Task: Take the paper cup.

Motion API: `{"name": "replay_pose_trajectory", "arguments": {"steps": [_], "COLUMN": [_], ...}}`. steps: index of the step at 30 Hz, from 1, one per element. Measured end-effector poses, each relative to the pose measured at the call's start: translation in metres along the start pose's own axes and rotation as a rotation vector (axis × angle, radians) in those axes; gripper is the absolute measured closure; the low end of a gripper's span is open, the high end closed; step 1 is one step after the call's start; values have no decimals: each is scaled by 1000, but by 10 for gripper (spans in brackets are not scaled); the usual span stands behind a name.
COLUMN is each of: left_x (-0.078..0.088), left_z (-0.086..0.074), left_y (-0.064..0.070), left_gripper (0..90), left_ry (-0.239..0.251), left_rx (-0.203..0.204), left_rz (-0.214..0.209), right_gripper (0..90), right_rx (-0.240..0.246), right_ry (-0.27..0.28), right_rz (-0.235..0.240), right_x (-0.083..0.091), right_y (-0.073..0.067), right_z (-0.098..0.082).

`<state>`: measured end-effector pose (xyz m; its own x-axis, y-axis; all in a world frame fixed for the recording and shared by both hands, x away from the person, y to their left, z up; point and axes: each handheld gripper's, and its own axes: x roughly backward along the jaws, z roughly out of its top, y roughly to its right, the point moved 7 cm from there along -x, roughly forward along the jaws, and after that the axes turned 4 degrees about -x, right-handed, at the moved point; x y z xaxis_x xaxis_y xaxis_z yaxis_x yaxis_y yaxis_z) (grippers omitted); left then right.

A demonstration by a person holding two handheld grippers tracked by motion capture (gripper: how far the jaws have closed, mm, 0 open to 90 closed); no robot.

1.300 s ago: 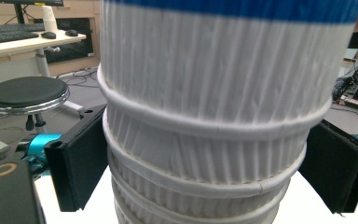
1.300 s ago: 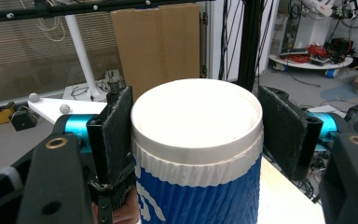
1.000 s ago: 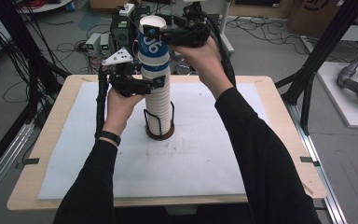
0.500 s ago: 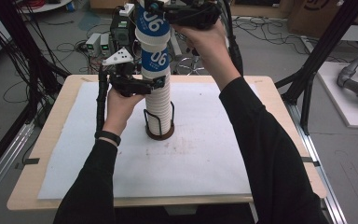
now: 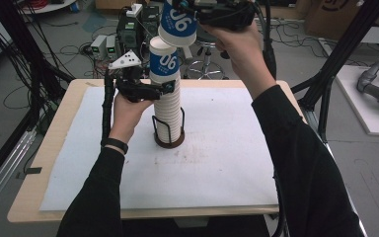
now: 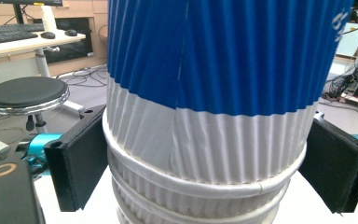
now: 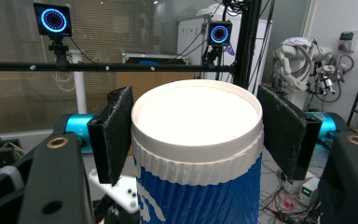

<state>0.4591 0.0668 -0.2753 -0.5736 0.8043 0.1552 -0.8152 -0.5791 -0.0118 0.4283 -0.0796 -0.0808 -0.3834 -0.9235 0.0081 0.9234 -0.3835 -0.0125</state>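
A tall stack of upside-down ribbed paper cups (image 5: 169, 111) stands in a black wire holder (image 5: 168, 141) at the table's middle. Its top cup (image 5: 164, 61) is blue with "06". My left gripper (image 5: 167, 90) is shut on the stack just below that cup; in the left gripper view its pads (image 6: 81, 158) press both sides of the stack (image 6: 205, 140). My right gripper (image 5: 186, 11) holds another blue "06" cup (image 5: 177, 23) tilted in the air just above the stack. In the right gripper view this cup (image 7: 198, 186) sits base-up between the pads (image 7: 114, 135).
A white mat (image 5: 227, 163) covers the wooden table (image 5: 69, 113). Behind the far edge are a stool (image 5: 205, 49) and electronics boxes (image 5: 103, 47). Black frame poles (image 5: 345, 49) rise at both sides.
My right gripper has lifted the uppermost blue cup up off the stack and tilted it. The left gripper has stayed clamped on the stack.
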Motion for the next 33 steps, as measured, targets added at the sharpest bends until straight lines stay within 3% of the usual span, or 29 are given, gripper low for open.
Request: {"name": "replay_pose_trajectory", "arguments": {"steps": [3, 12, 24, 33], "left_x": [0, 5, 25, 52], "left_z": [0, 3, 4, -13], "left_y": [0, 1, 2, 7], "left_gripper": [107, 86, 74, 74], "left_ry": [-2, 6, 16, 13], "left_rx": [-12, -17, -19, -24], "left_rz": [8, 18, 45, 70], "right_gripper": [314, 314, 314, 314], "right_rx": [20, 11, -12, -56], "right_ry": [-10, -19, -71, -81], "right_rz": [-2, -20, -53, -62], "right_x": [17, 46, 80, 104], "right_y": [-2, 2, 8, 10], "right_z": [-5, -24, -76, -122]}}
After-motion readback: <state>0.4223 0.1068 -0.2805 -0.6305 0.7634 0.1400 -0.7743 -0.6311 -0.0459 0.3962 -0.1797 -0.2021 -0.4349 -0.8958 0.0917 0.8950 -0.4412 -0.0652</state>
